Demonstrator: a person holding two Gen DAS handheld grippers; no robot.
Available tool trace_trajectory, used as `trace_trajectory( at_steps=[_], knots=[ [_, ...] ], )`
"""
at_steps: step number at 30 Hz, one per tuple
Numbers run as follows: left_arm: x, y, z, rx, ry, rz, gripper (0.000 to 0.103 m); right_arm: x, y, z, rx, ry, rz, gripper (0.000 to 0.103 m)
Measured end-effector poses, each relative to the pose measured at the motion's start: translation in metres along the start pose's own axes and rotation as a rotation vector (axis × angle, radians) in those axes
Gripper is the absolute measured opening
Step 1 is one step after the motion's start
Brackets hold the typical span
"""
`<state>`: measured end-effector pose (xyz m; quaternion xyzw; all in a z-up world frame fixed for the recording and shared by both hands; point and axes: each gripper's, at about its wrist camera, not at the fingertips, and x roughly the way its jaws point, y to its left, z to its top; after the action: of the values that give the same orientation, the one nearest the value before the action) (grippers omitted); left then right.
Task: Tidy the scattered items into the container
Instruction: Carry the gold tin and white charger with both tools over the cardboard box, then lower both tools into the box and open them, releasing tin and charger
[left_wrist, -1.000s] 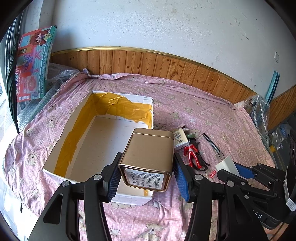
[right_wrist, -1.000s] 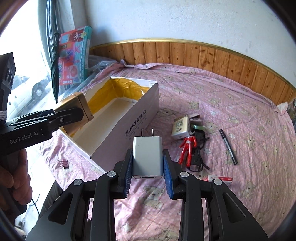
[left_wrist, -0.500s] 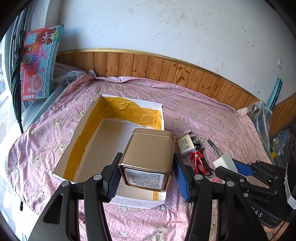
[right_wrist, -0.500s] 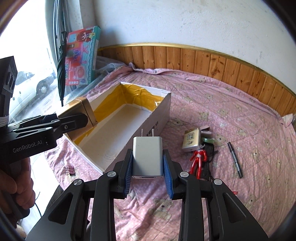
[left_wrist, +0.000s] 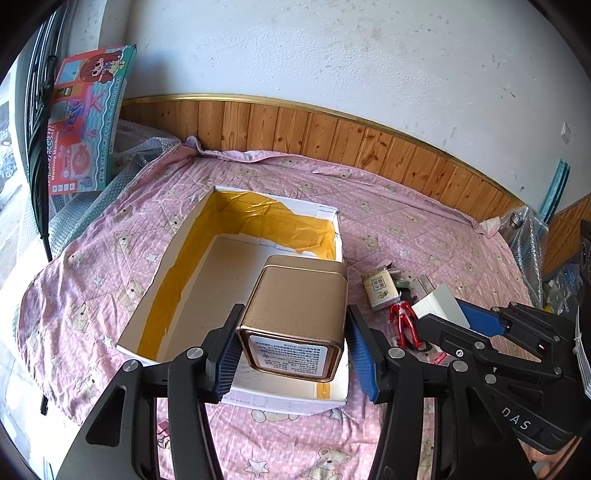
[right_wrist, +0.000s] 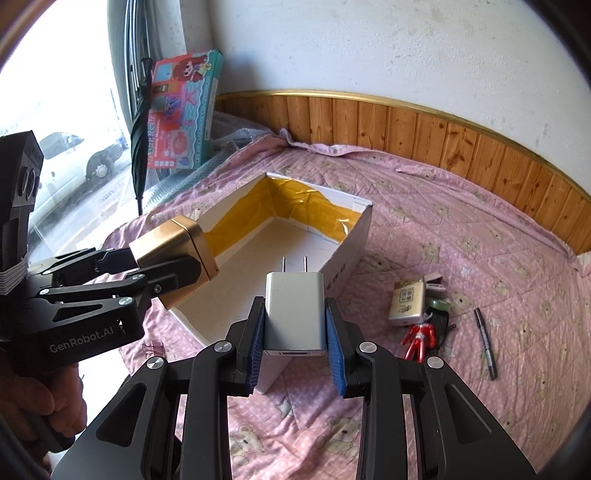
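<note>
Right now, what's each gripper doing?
Left gripper: shut on the gold tin.
Right gripper: shut on the charger.

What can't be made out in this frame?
- Gold tin label print: too small, left wrist view.
- Box near corner floor: hidden by the charger and right tool, right wrist view.
- Items behind the red figure: overlapped, unidentifiable.

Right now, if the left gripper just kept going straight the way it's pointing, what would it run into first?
Probably the inside of the open cardboard box. The left gripper holds the gold tin over the box's near end, aimed along its bare floor toward the yellow-lined far wall. Depth is unclear, so floor or wall first is uncertain.
</note>
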<state>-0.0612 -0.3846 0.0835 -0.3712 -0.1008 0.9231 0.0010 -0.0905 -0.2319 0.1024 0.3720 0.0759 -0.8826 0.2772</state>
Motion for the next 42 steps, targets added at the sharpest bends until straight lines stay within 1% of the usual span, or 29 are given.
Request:
trace_trajectory(
  at_steps=[17, 29, 42],
  knots=[
    [0.012, 0.026, 0.003, -0.046, 0.037, 0.038, 0.054, 0.032, 0.020, 0.027, -0.047, 0.023, 0.080, 0.032],
    [0.046, 0.046, 0.009, -0.093, 0.120, 0.046, 0.054, 0.072, 0.024, 0.045, -0.063, 0.079, 0.123, 0.032],
    [0.071, 0.057, 0.011, -0.077, 0.183, 0.094, 0.054, 0.108, 0.011, 0.054, -0.053, 0.152, 0.150, 0.032]
  ],
)
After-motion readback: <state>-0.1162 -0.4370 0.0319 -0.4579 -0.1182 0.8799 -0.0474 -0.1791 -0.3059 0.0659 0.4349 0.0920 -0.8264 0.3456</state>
